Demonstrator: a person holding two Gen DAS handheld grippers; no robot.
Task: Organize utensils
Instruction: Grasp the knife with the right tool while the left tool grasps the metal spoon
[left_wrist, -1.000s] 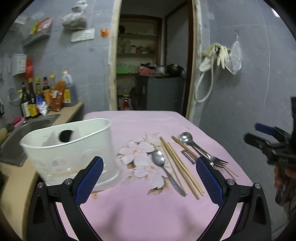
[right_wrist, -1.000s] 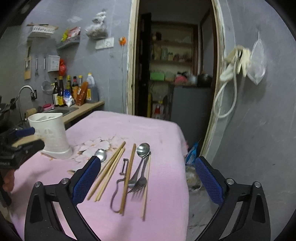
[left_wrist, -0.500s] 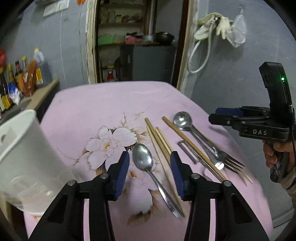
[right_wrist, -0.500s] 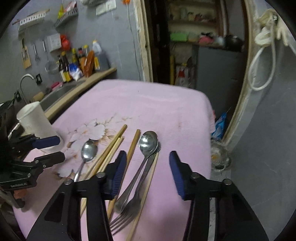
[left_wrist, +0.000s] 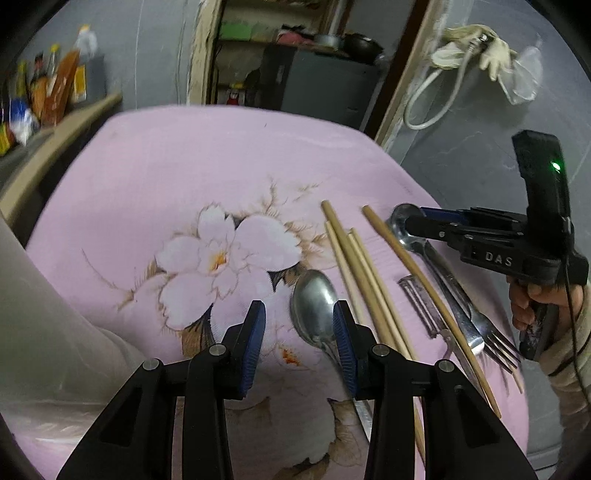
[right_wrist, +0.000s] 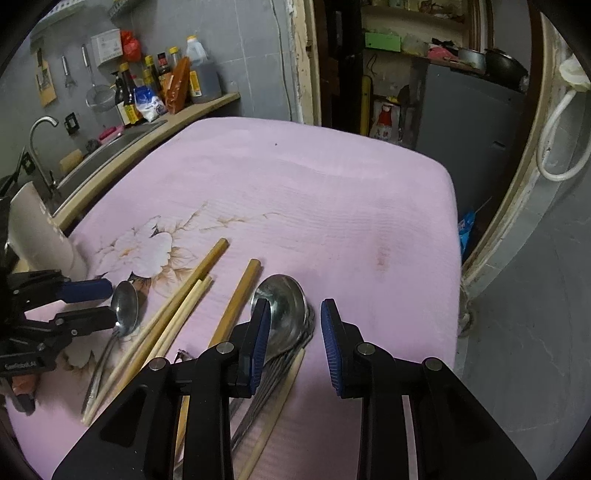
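Black left gripper angled down over spoon, fingers narrowed, seemingly empty.

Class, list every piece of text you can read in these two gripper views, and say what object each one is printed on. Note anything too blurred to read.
"DAS": raised letters on the black body of the right gripper, seen from the left wrist view.
Small white lettering on the body of the left gripper, in the right wrist view: too small to read surely.
Labels on the bottles by the sink: too small and blurred to read.
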